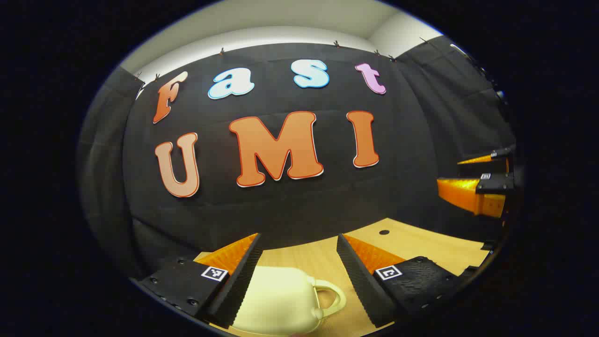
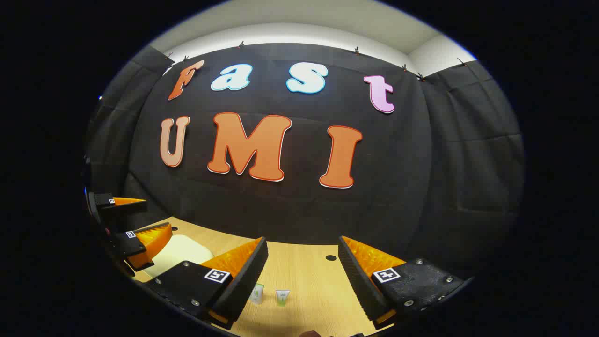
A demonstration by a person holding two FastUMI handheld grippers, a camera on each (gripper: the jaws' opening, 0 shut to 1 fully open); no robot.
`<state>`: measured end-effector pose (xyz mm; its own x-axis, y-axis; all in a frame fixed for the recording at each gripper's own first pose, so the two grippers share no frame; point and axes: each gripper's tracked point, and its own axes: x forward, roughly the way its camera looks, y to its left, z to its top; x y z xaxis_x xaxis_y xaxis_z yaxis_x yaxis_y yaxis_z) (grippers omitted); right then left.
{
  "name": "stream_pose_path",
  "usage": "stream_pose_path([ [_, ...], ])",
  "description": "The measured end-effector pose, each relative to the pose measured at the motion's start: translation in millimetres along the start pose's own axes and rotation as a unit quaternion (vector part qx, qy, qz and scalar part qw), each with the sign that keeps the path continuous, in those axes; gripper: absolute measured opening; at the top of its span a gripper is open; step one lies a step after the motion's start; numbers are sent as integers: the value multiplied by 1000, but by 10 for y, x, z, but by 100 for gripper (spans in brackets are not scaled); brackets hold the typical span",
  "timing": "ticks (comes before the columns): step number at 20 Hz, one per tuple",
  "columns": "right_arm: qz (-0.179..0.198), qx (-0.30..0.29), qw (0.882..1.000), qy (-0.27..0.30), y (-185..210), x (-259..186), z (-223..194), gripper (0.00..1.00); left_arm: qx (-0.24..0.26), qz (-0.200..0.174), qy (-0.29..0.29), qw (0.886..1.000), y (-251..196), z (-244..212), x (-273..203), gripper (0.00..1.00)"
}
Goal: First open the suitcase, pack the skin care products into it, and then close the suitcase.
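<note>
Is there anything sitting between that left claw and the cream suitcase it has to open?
Nothing visible. The left gripper hangs open above the cream suitcase, whose handle shows between its fingers; only bare wooden table lies around.

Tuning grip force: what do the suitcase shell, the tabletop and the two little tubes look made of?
Suitcase: cream, smooth, rounded shell with a moulded handle and a soft sheen, so probably hard plastic. Tabletop: pale wood grain, matte; wood or laminate, can't tell which. Tubes: small, white and green, look like soft plastic squeeze tubes, but too small to be sure.
</note>
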<state>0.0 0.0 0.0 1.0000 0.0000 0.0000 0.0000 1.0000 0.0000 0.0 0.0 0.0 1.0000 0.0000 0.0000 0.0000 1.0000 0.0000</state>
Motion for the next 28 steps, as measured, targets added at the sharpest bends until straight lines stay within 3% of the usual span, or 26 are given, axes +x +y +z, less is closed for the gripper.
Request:
stream_pose_path([
  [4, 17, -19, 1000, 13, 44, -32, -76, 95, 22, -7, -8, 1000, -63, 42, 74, 98],
  [18, 65, -34, 997, -6, -89, 148, -26, 95, 25, 36, -5, 999, -231, 134, 114, 98],
  [23, 71, -34, 997, -5, -161, 198, -49, 95, 79, 8, 18, 997, -413, -109, 150, 98],
  [28, 65, -36, 997, -6, -321, 248, -72, 96, 164, -31, 64, 984, -599, -655, 154, 97],
])
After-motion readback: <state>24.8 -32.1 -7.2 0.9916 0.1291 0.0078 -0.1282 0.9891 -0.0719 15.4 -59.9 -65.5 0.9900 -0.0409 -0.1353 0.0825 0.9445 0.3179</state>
